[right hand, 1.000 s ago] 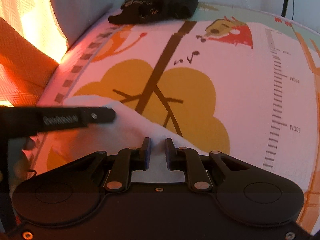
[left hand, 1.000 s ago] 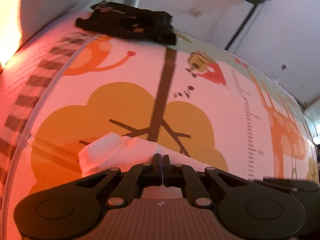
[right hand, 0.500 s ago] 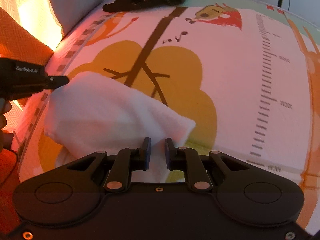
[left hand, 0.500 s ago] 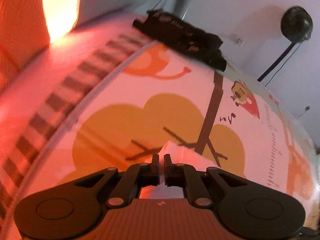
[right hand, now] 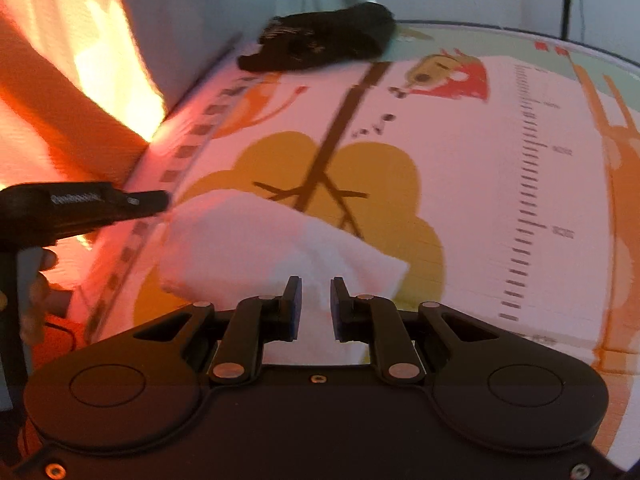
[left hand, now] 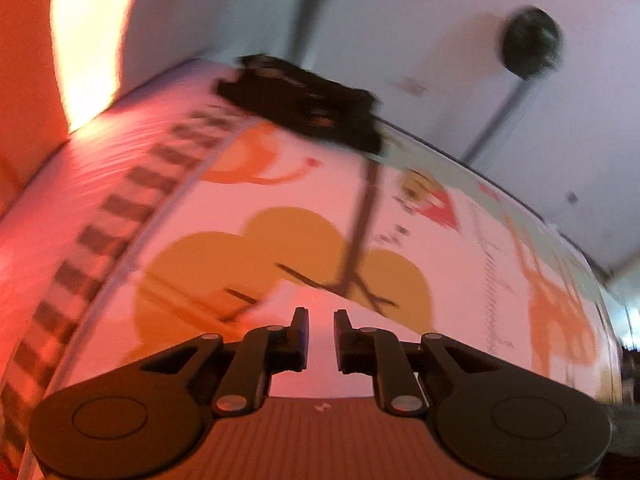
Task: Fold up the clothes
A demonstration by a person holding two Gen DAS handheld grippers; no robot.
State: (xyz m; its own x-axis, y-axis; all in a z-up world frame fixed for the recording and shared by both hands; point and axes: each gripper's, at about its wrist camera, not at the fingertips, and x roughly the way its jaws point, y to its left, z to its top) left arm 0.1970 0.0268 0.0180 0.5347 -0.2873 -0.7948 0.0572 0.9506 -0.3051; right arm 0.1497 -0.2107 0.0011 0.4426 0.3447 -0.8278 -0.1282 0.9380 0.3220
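A white cloth point(right hand: 248, 248) hangs bunched over the printed play mat point(right hand: 480, 200). Its folds run into the narrow gap of my right gripper point(right hand: 316, 282), which is shut on it near the right corner. My left gripper point(right hand: 160, 200) comes in from the left with its tip at the cloth's far left corner. In the left wrist view my left gripper point(left hand: 321, 314) has its jaws opening with a clear gap. The pale cloth point(left hand: 322, 360) shows beneath them, and the pads are not pressing on it. The left view is blurred.
A crumpled black garment point(right hand: 320, 40) point(left hand: 308, 108) lies at the mat's far edge by the wall. Orange fabric point(right hand: 60, 120) rises along the mat's left side. A person's hand point(right hand: 36, 292) holds the left gripper. A dark round fitting on a pole point(left hand: 528, 46) stands behind.
The left jaws went from shut to apart. Both grippers rose, and the white cloth was lifted off the mat, spreading out between them in the right view.
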